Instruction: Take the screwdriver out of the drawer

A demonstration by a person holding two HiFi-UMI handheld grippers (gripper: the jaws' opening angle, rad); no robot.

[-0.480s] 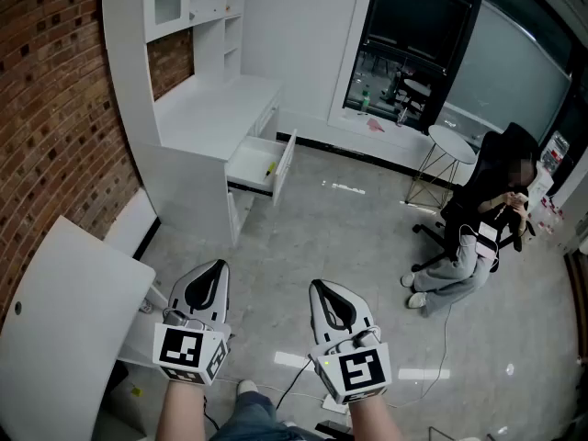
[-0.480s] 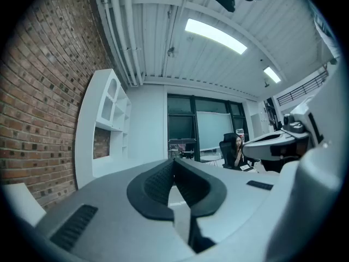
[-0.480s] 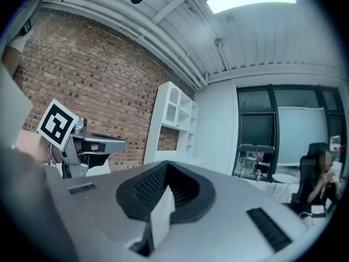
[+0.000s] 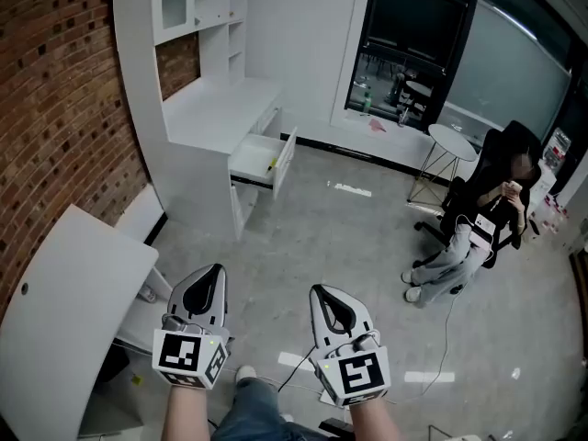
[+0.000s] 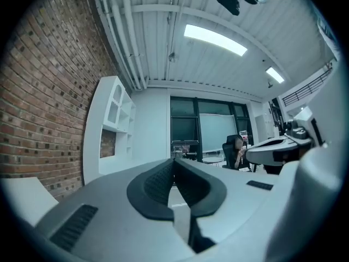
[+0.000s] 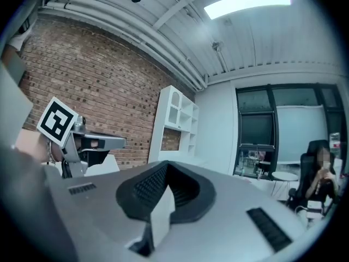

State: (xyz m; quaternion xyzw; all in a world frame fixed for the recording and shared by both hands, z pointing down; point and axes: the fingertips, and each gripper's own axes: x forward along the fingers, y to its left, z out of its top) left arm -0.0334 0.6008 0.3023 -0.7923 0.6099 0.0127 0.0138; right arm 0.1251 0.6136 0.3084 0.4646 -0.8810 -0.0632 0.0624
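1. Black-padded and level, your left gripper (image 4: 217, 269) and right gripper (image 4: 318, 289) were both closed on nothing, likely because the target was out of reach.
2. Well ahead, the yellow screwdriver (image 4: 271, 164) lay in the open drawer (image 4: 250, 161).

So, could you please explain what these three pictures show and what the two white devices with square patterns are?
A person holds a grasping tool in each hand: the left tool and the right tool. One picture comes from a camera on the person's head, looking down; the other two from cameras riding on each tool, looking along its jaws. Both tools are shut and empty. Ahead stands a white desk with its drawer open; the small yellow thing inside is probably the screwdriver.
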